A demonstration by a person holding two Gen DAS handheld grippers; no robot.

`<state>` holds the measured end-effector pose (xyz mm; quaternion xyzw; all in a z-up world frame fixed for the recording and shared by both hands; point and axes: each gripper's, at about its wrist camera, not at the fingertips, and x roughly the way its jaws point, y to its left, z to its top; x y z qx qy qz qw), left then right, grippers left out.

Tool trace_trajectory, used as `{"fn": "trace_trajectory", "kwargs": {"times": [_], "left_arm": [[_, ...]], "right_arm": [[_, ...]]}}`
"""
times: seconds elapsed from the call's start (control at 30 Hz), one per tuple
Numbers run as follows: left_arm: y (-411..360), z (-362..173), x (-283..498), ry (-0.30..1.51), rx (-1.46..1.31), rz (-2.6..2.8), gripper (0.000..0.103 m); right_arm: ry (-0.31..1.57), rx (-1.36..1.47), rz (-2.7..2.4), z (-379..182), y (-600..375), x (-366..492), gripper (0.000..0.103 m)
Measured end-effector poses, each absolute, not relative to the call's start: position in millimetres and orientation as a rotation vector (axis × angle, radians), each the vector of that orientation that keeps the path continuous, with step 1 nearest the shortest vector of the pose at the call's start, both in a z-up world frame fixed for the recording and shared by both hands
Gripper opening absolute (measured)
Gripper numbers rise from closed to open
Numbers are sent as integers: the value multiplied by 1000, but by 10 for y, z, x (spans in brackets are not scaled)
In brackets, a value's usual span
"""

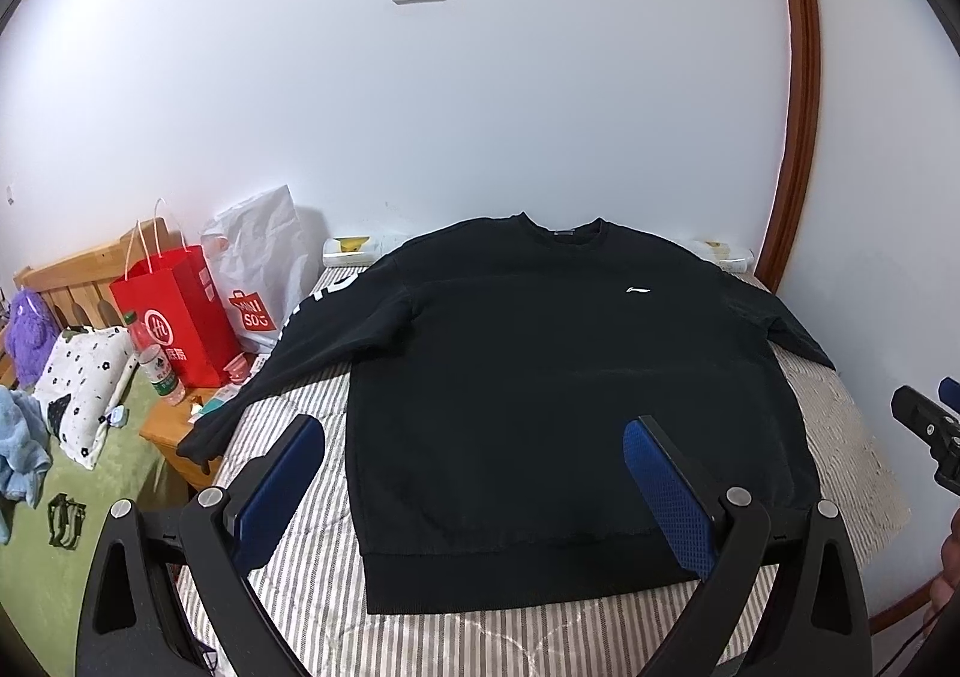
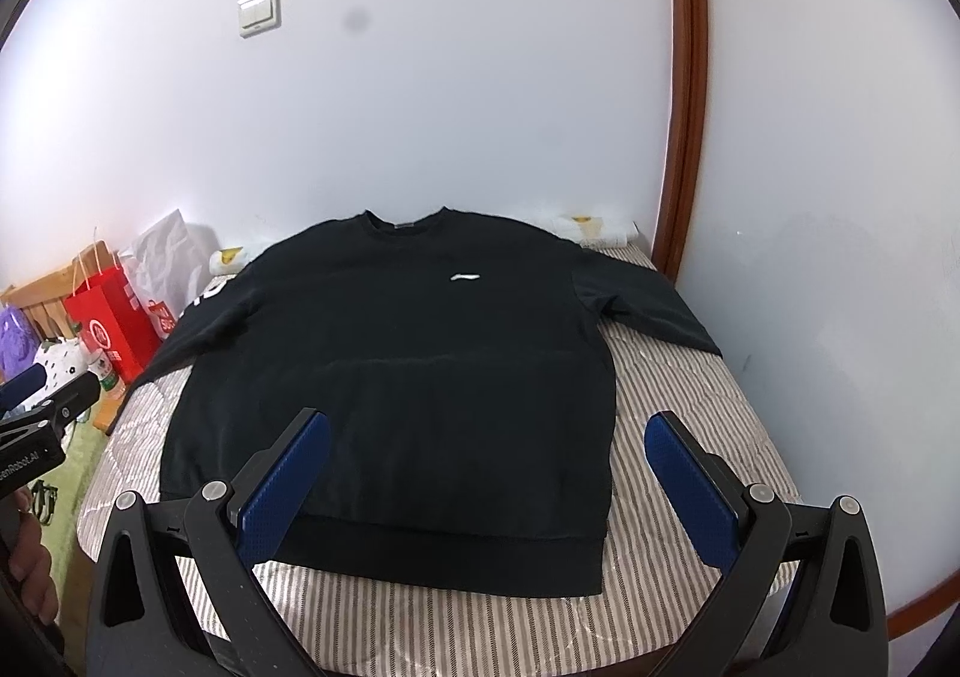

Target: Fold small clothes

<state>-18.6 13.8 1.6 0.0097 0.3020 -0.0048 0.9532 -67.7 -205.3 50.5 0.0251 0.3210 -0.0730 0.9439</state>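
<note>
A black sweatshirt lies flat, face up, on the striped bed, sleeves spread. Both grippers, left and right, hover near the hem with jaws wide apart, holding nothing. The left sleeve hangs over the bed's edge; it may drag the fabric askew during a fold.

Bed with grey-striped cover carrying black sweatshirt, lying flat, front up, hem toward camera, collar toward wall. Both sleeves spreading outward; left sleeve hanging over bed edge. White pillows lying at far end by wall.
</note>
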Motion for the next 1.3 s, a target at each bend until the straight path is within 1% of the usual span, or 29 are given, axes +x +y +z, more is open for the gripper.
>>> {"fn": "trace_trajectory", "kwargs": {"times": [0.17,0.4,0.5,0.73,0.9,0.97,1.03,1.1,1.13,1.17,1.2,1.3], "left_arm": [[293,-128,59,628,0,4,101],[546,-481,428,660,6,41,101],[718,-715,609,688,-35,55,101],[1289,-1347,1009,818,-186,101,99],[1732,-1606,1236,874,-301,133,99],[1882,-1665,1334,886,-312,152,96],[2021,-1712,1432,894,-320,184,94],[2122,-1765,1544,906,-332,198,93],[2172,-1788,1604,913,-343,204,93],[2226,-1810,1661,916,-356,215,93],[2281,-1826,1723,914,-370,223,89],[2380,-1830,1898,899,-379,224,88]], "right_arm": [[677,49,-156,350,-2116,-564,103],[722,99,-163,17,-2310,-249,103],[743,122,-160,-207,-2395,-57,103],[845,139,-193,-796,-2518,375,103],[857,132,-183,-1050,-2532,584,102],[860,130,-182,-1118,-2526,675,101],[872,129,-164,-1182,-2518,775,98],[884,119,-151,-1225,-2499,844,86],[894,114,-144,-1254,-2486,884,83],[899,113,-138,-1270,-2477,908,81],[901,116,-130,-1292,-2469,937,80],[905,126,-112,-1331,-2434,998,78]]}}
